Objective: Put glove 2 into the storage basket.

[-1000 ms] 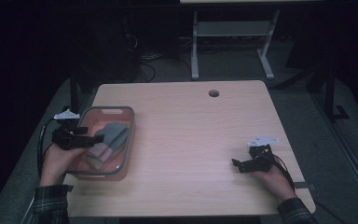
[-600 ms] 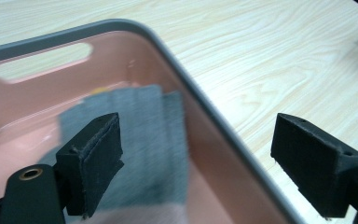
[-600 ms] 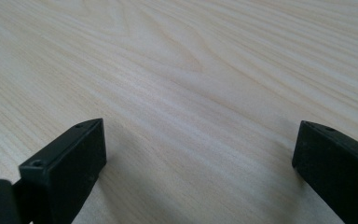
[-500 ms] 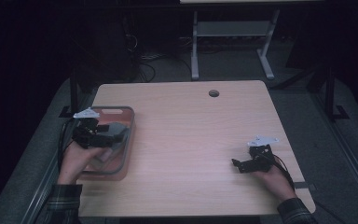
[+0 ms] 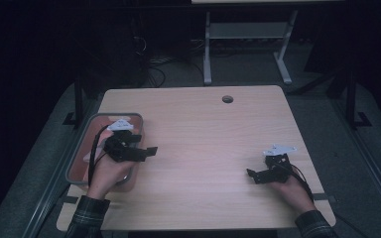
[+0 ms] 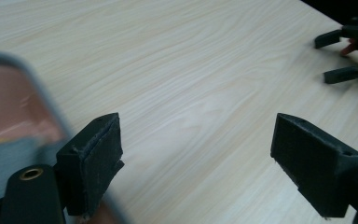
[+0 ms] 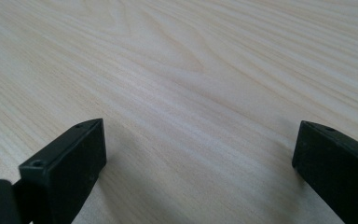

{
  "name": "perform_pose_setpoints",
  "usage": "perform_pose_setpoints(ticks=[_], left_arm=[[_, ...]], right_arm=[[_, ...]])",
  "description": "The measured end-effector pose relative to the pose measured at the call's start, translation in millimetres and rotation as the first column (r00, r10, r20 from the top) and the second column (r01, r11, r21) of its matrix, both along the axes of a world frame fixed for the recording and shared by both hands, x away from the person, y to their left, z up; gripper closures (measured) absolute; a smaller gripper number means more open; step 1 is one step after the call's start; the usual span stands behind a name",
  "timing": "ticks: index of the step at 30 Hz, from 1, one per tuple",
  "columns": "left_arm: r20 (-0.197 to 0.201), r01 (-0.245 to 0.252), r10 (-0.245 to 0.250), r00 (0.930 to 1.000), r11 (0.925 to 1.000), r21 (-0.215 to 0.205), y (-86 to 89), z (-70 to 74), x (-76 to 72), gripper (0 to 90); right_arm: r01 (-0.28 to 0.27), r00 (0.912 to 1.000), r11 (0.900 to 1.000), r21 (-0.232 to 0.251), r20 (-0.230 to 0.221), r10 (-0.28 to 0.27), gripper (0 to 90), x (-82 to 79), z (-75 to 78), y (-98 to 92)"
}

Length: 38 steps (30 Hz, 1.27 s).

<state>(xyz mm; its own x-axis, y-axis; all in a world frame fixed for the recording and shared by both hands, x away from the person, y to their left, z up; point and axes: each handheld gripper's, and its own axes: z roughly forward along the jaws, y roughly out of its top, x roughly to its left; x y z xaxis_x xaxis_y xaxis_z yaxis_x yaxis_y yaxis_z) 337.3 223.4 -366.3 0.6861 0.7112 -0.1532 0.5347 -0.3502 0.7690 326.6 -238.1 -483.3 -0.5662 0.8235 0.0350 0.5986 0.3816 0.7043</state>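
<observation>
- Nothing lifted yet, judging by both empty grippers; picking from the bin (image 5: 79,163) at the table's left edge seems yet to be done.
- Left gripper (image 5: 146,151) wide open, empty, at the bin's right rim, pointing over bare table (image 5: 218,144).
- Right gripper (image 5: 253,174) wide open, empty, resting near the front right.
- Left gripper view: bin rim (image 6: 51,107) blurred, something grey inside, not identifiable; high view hides that under the hand.

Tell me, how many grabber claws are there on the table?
2. The left gripper sits over the right edge of the pink tray. The right gripper is near the table's right front corner. Both are open and empty.
</observation>
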Motion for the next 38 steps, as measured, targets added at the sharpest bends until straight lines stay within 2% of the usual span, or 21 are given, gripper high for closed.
perform_pose_setpoints(ticks=[7,8,12,13,18,21,24,26,28,33,35,38], left_arm=[[-0.01,0.067,-0.067,0.9977,0.9976,0.02,-34.8,-11.5,-9.1,15.7],[-0.011,0.072,-0.072,0.9974,0.9973,0.014,-40.5,-14.5,-10.8,15.7],[-0.023,0.123,-0.122,0.9923,0.9914,0.045,-59.1,-27.2,-15.4,15.7],[-0.024,0.125,-0.124,0.992,0.9914,0.039,-64.1,-31.5,-17.2,15.7],[-0.011,0.156,-0.155,0.9878,0.9858,0.063,-77.5,-51.9,-21.1,15.7],[0.016,0.164,-0.167,0.9859,0.9803,0.111,-83.8,-67.6,-22.1,15.7],[-0.003,0.181,-0.182,0.9833,0.9748,0.131,-87.2,-79.3,-21.9,15.7],[0.002,0.184,-0.186,0.9826,0.9721,0.146,-91.4,-87.9,-23.5,15.7],[-0.008,0.201,-0.203,0.9792,0.9647,0.17,-94.6,-92.7,-23.5,15.7],[-0.029,0.208,-0.207,0.9779,0.9528,0.221,-99.6,-101.5,-22.9,15.6],[-0.029,0.213,-0.212,0.9767,0.9492,0.231,-101.9,-103.2,-23.7,14.3],[-0.027,0.216,-0.215,0.9762,0.949,0.23,-102.5,-103.8,-24.3,13.7]], right_arm=[[-0.003,1.0,1.0,0.005,-0.001,0.003,2.4,-0.1,0.0,0.4],[-0.004,1.0,1.0,0.004,-0.001,0.004,2.4,-0.2,0.1,0.5],[-0.006,1.0,1.0,0.004,0.0,0.006,2.4,-0.2,0.0,0.6],[-0.006,1.0,1.0,0.004,0.0,0.006,2.4,-0.3,0.0,0.6],[-0.007,1.0,1.0,0.005,-0.002,0.007,2.4,-0.4,0.0,0.8],[-0.007,1.0,1.0,0.005,-0.001,0.007,2.4,-0.4,0.0,0.8],[-0.007,1.0,1.0,0.005,-0.001,0.007,2.4,-0.4,0.0,0.8],[-0.007,1.0,1.0,0.005,-0.001,0.007,2.4,-0.4,0.0,0.8],[-0.007,1.0,1.0,0.005,-0.001,0.007,2.4,-0.4,0.0,0.8],[-0.009,1.0,1.0,0.005,-0.001,0.009,2.4,-0.3,0.0,0.7],[-0.009,1.0,1.0,0.005,-0.001,0.009,2.4,-0.3,0.0,0.7],[-0.009,1.0,1.0,0.005,-0.001,0.009,2.4,-0.3,0.0,0.7]])
